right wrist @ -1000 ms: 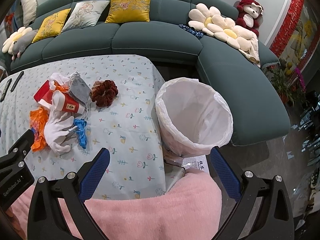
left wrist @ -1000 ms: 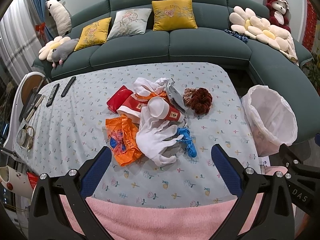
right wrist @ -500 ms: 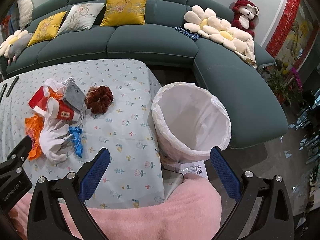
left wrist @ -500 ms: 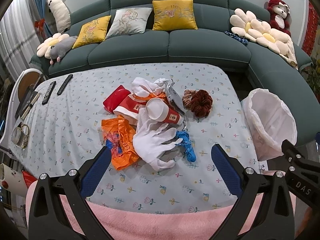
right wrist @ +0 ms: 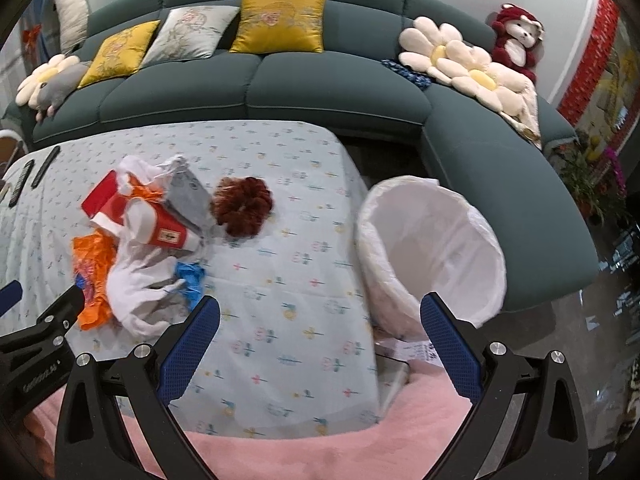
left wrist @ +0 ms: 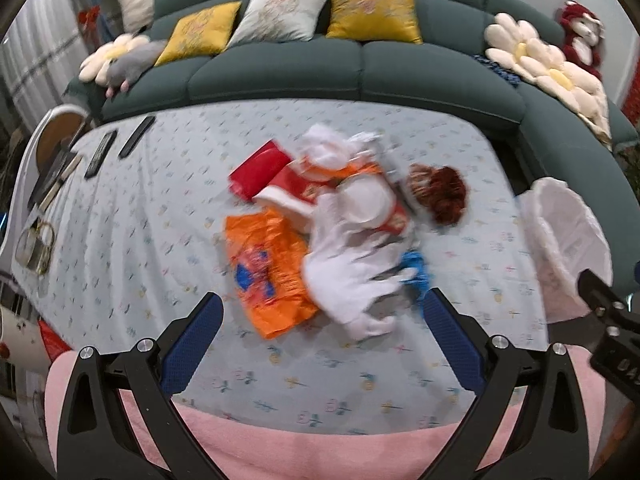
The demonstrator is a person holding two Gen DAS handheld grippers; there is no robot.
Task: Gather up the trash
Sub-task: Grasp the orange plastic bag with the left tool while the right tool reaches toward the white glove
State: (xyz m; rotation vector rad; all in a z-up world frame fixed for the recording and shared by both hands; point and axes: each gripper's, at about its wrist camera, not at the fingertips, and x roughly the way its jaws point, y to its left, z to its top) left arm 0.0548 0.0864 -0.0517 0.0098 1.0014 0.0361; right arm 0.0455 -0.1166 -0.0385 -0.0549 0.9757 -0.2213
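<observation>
1. Your left gripper (left wrist: 318,318) is spread wide and holds nothing, low in the frame over the flowered tablecloth (left wrist: 132,216).
2. Your right gripper (right wrist: 320,320) is likewise spread and empty, at lower centre of its frame.
3. The trash pile sits mid-frame: orange plastic bag (left wrist: 266,268), white glove (left wrist: 348,272), red-and-white paper cup (right wrist: 160,228), blue wrapper (right wrist: 191,280), red packet (left wrist: 258,172).
4. A dark red scrunchie (right wrist: 242,206) lies just right of the pile.
5. The white-lined bin (right wrist: 432,248) stands beside the table's right edge.
</observation>
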